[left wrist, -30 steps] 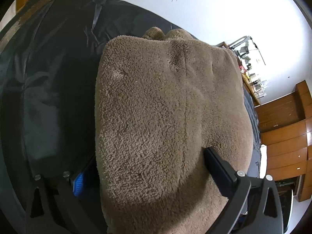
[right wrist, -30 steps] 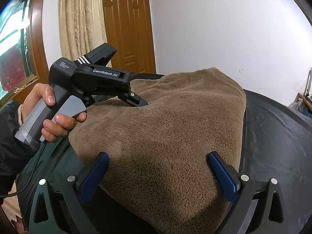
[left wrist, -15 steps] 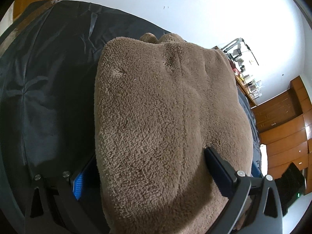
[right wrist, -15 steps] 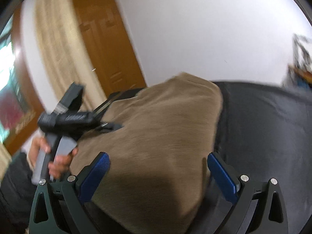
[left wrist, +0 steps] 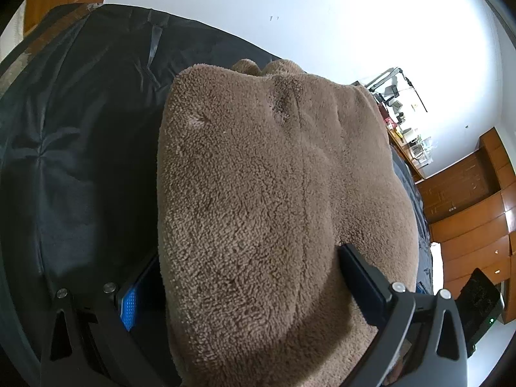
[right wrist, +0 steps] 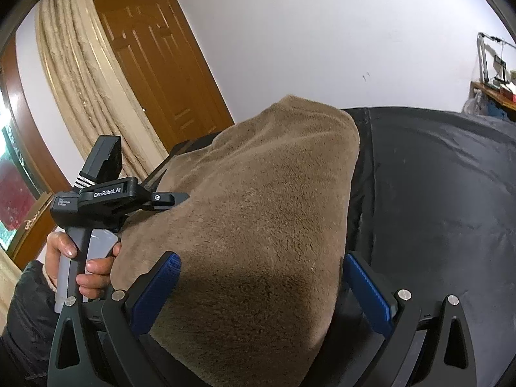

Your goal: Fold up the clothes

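Note:
A thick brown fleece garment (left wrist: 274, 193) lies folded in a bulky stack on a black sheet (left wrist: 80, 161). My left gripper (left wrist: 245, 274) is open, its jaws set wide around the near end of the stack, one finger under the fleece edge at the left and one resting on top at the right. In the right wrist view the same fleece (right wrist: 258, 225) fills the middle. My right gripper (right wrist: 261, 277) is open, its blue-padded fingers astride the near end. The left gripper (right wrist: 174, 197) shows there, held by a hand, its finger resting on the fleece.
The black sheet (right wrist: 435, 193) spreads to the right of the stack. A white wall, a wooden door (right wrist: 154, 71) and a beige curtain (right wrist: 80, 90) stand behind. Wooden cabinets (left wrist: 467, 209) and a cluttered shelf (left wrist: 403, 113) are at the far right.
The right gripper swung sideways and back, and its view has tilted. The left gripper has barely moved; both stay open around the fleece.

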`<state>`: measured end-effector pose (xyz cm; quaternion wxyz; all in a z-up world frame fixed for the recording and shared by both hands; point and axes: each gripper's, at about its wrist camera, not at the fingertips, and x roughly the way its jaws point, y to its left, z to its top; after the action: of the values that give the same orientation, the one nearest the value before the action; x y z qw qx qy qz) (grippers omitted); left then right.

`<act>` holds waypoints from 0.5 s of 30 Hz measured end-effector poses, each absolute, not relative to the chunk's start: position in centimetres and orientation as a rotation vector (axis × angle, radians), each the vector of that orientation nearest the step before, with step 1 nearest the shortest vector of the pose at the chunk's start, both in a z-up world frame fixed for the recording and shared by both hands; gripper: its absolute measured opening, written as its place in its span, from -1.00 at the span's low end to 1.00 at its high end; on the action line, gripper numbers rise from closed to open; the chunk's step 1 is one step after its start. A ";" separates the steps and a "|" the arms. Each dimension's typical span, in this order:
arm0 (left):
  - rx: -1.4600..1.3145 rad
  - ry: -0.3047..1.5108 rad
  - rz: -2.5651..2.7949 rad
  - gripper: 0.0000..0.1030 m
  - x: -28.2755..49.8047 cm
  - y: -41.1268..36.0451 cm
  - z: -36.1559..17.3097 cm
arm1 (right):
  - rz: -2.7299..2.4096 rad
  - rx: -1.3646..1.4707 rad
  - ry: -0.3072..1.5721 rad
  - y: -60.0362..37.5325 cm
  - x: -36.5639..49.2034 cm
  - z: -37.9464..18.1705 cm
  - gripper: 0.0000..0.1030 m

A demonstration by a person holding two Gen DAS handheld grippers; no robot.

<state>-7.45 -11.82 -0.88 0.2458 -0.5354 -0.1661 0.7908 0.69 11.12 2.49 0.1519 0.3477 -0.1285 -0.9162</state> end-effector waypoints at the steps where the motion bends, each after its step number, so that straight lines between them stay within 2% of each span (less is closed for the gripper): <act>1: -1.459 -0.453 2.158 0.98 -7.4 -11.8 -0.9 | -2.625 1.003 -0.376 11.1 0.7 2.4 0.99; 15: -1.429 -0.455 2.167 0.98 -6.3 -12.2 -0.7 | -2.600 1.031 -0.402 10.8 0.8 1.7 0.99</act>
<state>-6.27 -12.24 -0.70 0.2504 -0.5251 -0.1673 0.7960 0.82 10.77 1.70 0.1571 0.3604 -0.1406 -0.9087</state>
